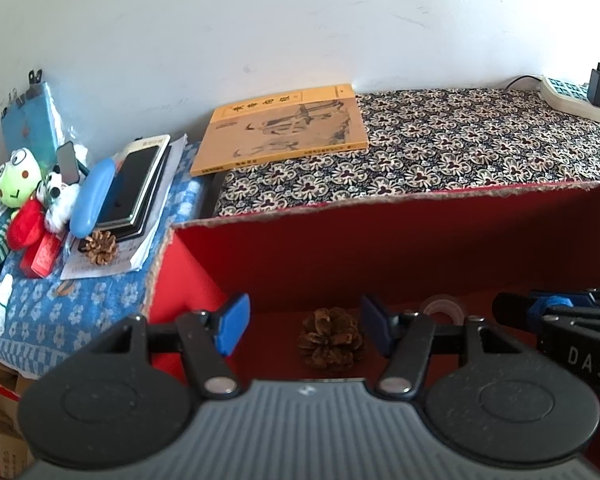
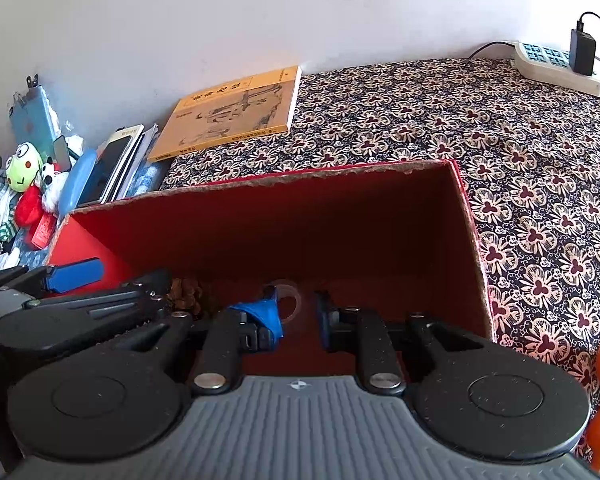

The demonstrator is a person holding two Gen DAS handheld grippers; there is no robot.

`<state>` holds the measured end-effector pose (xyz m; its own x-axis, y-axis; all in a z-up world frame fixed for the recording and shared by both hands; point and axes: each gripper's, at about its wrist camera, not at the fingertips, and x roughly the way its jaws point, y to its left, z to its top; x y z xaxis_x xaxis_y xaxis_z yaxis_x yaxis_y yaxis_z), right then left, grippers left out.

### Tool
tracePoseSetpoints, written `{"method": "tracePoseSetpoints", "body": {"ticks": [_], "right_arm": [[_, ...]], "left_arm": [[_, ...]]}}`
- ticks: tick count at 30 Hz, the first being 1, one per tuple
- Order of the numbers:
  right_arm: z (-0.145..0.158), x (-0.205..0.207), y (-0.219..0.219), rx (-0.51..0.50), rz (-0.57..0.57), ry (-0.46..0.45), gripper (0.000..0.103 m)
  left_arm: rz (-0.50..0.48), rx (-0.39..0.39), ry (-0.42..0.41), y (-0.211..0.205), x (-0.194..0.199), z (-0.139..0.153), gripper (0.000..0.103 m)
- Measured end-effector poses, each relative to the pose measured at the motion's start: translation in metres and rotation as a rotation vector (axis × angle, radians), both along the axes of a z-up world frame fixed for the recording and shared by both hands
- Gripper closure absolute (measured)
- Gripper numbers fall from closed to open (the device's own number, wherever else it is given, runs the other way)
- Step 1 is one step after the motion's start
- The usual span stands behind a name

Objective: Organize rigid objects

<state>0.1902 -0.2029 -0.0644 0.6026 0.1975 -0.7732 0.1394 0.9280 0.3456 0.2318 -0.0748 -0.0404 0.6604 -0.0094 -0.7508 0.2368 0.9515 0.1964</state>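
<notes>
A red cardboard box (image 1: 380,200) (image 2: 260,184) stands open on the patterned cloth. On its floor lie a brown pine cone (image 1: 330,338) (image 2: 186,294) and a clear tape roll (image 1: 444,308) (image 2: 286,304). My left gripper (image 1: 304,320) (image 2: 116,280) hangs open over the box, its blue fingers (image 1: 232,324) on either side of the pine cone and above it, not touching it. My right gripper (image 2: 296,312) (image 1: 512,308) is shut and holds nothing; it sits inside the box just short of the tape roll.
A yellow book (image 1: 284,128) lies behind the box by the wall. A power strip (image 2: 556,64) with a charger is at the far right. On the blue cloth to the left are plush toys (image 1: 20,188), a blue case (image 1: 90,200), stacked notebooks and another pine cone (image 1: 99,246).
</notes>
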Motion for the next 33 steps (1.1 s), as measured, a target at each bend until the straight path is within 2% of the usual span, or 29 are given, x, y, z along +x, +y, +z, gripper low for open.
{"method": "tracePoseSetpoints", "body": {"ticks": [16,27,33], "right_arm": [[-0.001,0.003,0.0,-0.023,-0.006,0.027,0.102],[0.007,-0.006,0.004,-0.068,0.006,-0.018,0.102],[0.013,-0.024,-0.001,-0.043,-0.016,-0.041,0.099]], "left_arm": [[-0.014,0.003,-0.01,-0.002,-0.002,0.001,0.04],[-0.012,0.012,-0.035,-0.002,-0.007,0.003,0.04],[0.011,-0.013,-0.038,0.005,-0.019,0.009,0.039]]}}
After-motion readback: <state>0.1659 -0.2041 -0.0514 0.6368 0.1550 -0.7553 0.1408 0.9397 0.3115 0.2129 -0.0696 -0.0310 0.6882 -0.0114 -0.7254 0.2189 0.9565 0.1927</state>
